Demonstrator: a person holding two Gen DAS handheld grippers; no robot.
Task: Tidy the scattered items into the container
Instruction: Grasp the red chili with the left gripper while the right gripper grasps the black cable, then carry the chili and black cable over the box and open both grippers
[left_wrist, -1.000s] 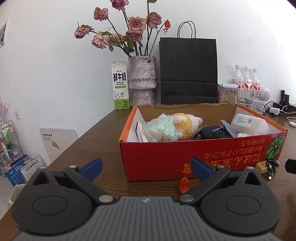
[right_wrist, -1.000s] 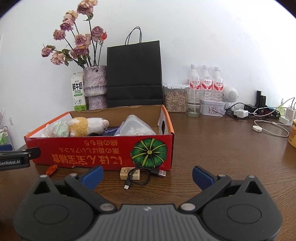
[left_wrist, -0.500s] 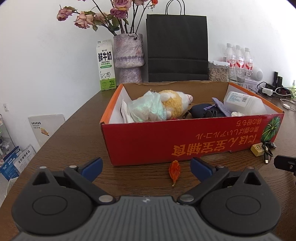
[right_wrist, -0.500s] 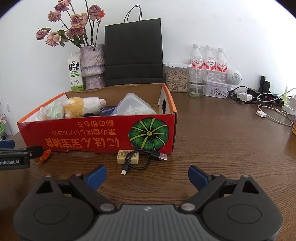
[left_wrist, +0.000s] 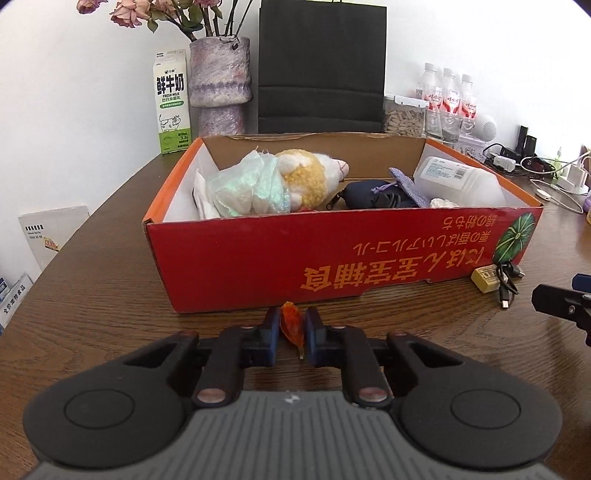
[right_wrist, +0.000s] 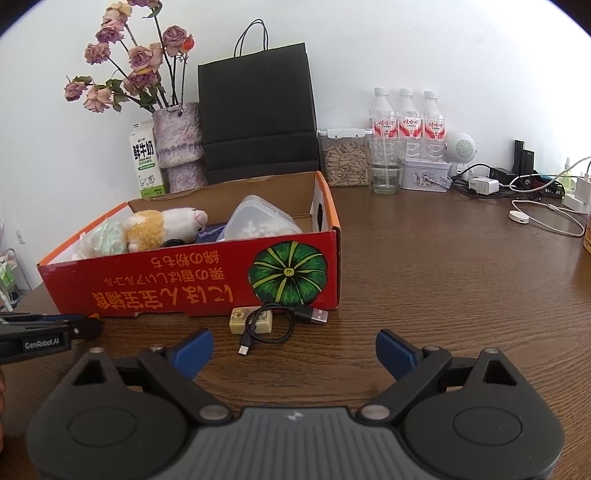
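A small orange petal-like scrap (left_wrist: 291, 325) lies on the wooden table just in front of the red cardboard box (left_wrist: 258, 258). My left gripper (left_wrist: 293, 332) is closing on the scrap, its blue pads pressing it from both sides. In the right wrist view the same gripper (right_wrist: 79, 326) reaches in from the left edge, with the scrap's orange tip (right_wrist: 94, 315) showing. My right gripper (right_wrist: 293, 350) is open with nothing between its fingers. Just beyond it lie a coiled black USB cable (right_wrist: 273, 325) and a small yellow block (right_wrist: 240, 319). The box (right_wrist: 166, 280) holds a plush toy, bags and a plastic tub.
Behind the box stand a milk carton (left_wrist: 171, 103), a vase of dried roses (left_wrist: 219, 85) and a black paper bag (left_wrist: 321, 66). Water bottles (right_wrist: 404, 118), a jar, a glass, a tin, chargers and cables (right_wrist: 546, 218) fill the back right. Bare wood lies right of the box.
The left gripper tilted down and moved in over the orange scrap, then went from wide open to shut on it. The right gripper tipped down slightly and narrowed a little.
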